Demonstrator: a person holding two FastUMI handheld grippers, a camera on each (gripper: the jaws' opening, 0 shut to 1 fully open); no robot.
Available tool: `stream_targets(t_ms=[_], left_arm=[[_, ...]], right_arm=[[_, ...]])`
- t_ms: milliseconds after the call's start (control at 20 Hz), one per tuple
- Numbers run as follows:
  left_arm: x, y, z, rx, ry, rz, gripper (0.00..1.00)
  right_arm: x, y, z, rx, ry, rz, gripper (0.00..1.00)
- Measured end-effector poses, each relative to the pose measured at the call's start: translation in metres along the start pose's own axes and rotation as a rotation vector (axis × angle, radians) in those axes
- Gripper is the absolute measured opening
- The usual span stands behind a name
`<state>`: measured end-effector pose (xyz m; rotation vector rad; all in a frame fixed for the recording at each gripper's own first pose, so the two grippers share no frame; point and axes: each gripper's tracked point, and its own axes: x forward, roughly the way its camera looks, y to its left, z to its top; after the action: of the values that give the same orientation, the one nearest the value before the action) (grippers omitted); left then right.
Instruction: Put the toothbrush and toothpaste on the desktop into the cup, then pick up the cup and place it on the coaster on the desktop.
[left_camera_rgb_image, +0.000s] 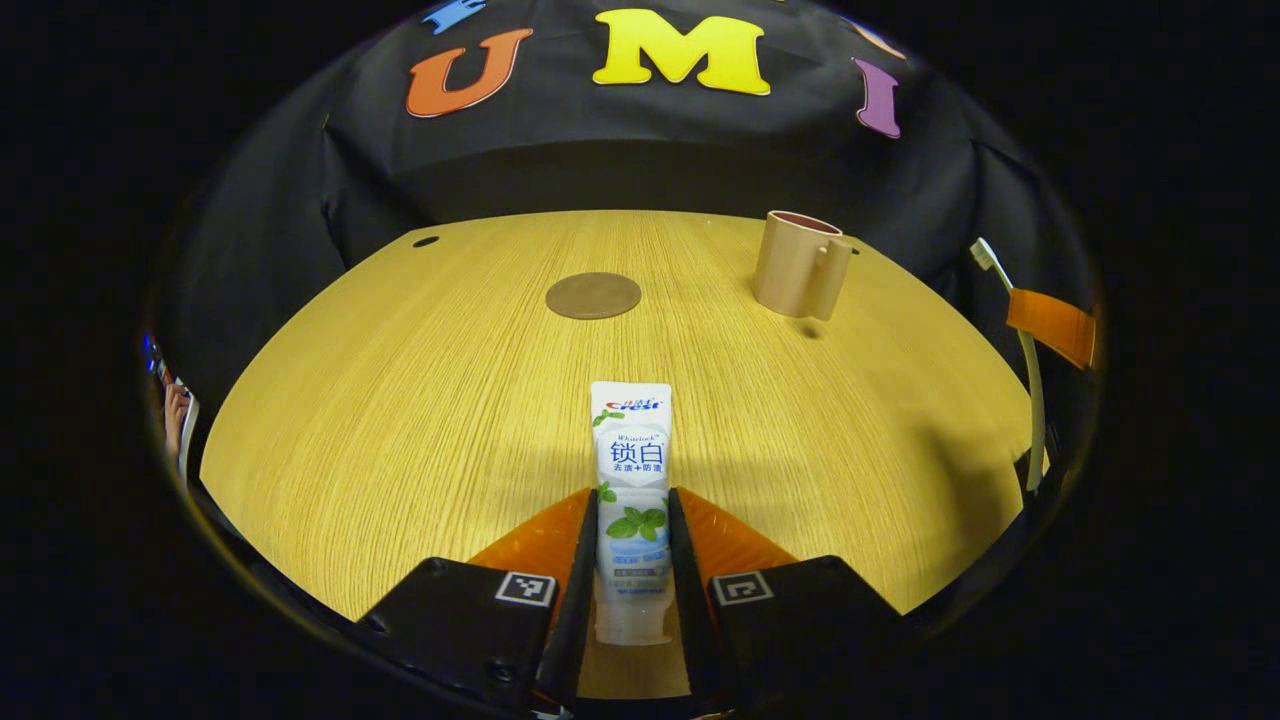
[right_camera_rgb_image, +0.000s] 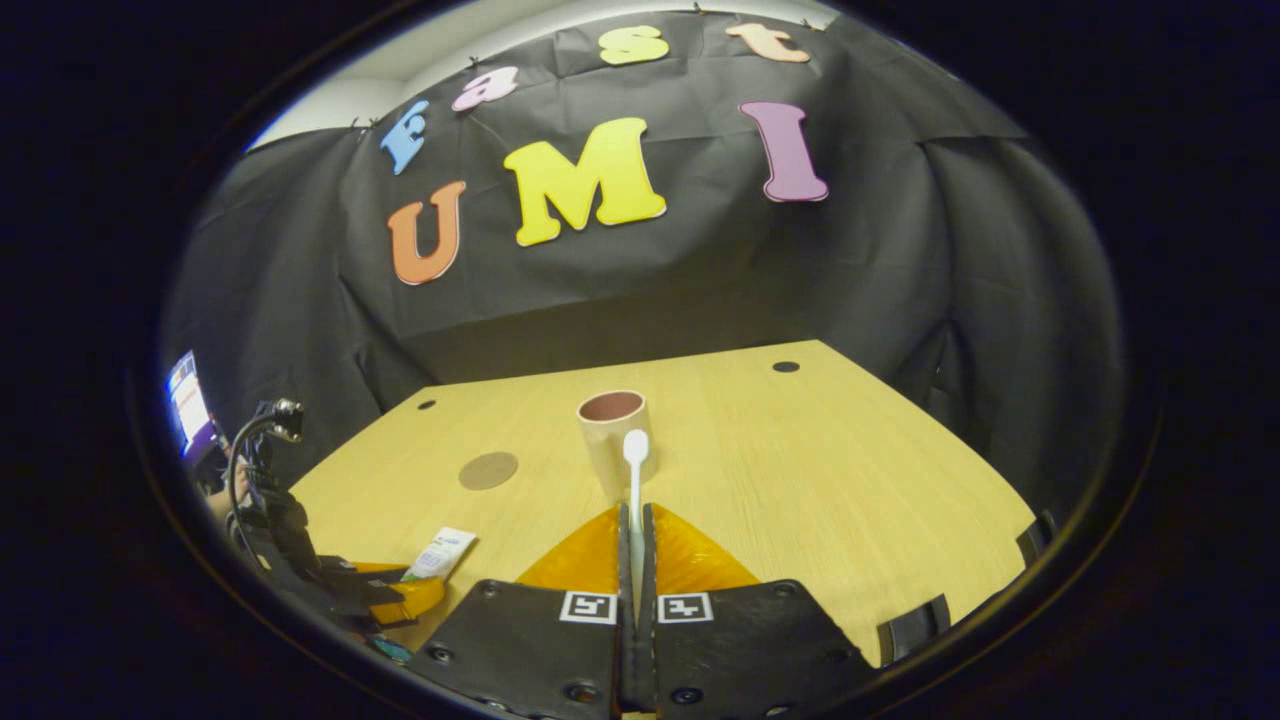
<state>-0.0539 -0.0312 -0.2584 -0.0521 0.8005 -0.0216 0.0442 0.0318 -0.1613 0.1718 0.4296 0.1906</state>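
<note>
A white toothpaste tube (left_camera_rgb_image: 632, 470) lies lengthwise between the fingers of my left gripper (left_camera_rgb_image: 632, 495), which is shut on its lower half just above the wooden desktop (left_camera_rgb_image: 400, 400). In the right gripper view that tube (right_camera_rgb_image: 445, 552) sticks out of the left gripper (right_camera_rgb_image: 400, 590) at the near left. My right gripper (right_camera_rgb_image: 636, 512) is shut on a white toothbrush (right_camera_rgb_image: 636, 470), its head pointing up in front of the beige cup (right_camera_rgb_image: 612, 430). The cup (left_camera_rgb_image: 800, 265) stands upright at the far right, handle toward me. A round brown coaster (left_camera_rgb_image: 593, 296) lies left of it.
The desktop has small dark holes near its back edge (left_camera_rgb_image: 426, 241) (right_camera_rgb_image: 785, 366). In the left gripper view the toothbrush (left_camera_rgb_image: 1030, 380) and the right gripper (left_camera_rgb_image: 1050, 325) stand at the table's right edge. A lit screen (right_camera_rgb_image: 188, 400) sits at far left.
</note>
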Motion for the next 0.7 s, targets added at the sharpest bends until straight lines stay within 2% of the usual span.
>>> stream_targets(t_ms=[100, 200, 250, 350, 500, 700], left_arm=[[-0.01, -0.004, 0.01, 0.04, -0.091, -0.032, 0.41], [-0.023, 0.0, 0.028, 0.047, -0.177, -0.018, 0.41], [-0.029, 0.003, 0.039, 0.042, -0.221, -0.009, 0.45], [-0.045, 0.002, 0.073, 0.037, -0.317, 0.002, 0.41], [-0.053, -0.003, 0.113, 0.069, -0.39, 0.033, 0.41], [-0.048, -0.034, 0.147, 0.076, -0.431, -0.031, 0.4]], right_arm=[[0.004, 0.0, 0.012, -0.001, -0.025, -0.003, 0.0], [0.007, 0.001, 0.022, -0.002, -0.046, -0.006, 0.0], [0.008, 0.002, 0.028, -0.006, -0.057, -0.004, 0.0], [0.012, 0.005, 0.044, -0.016, -0.089, 0.005, 0.0], [0.019, 0.008, 0.068, -0.023, -0.128, 0.013, 0.0], [0.03, 0.006, 0.102, -0.032, -0.19, 0.008, 0.0]])
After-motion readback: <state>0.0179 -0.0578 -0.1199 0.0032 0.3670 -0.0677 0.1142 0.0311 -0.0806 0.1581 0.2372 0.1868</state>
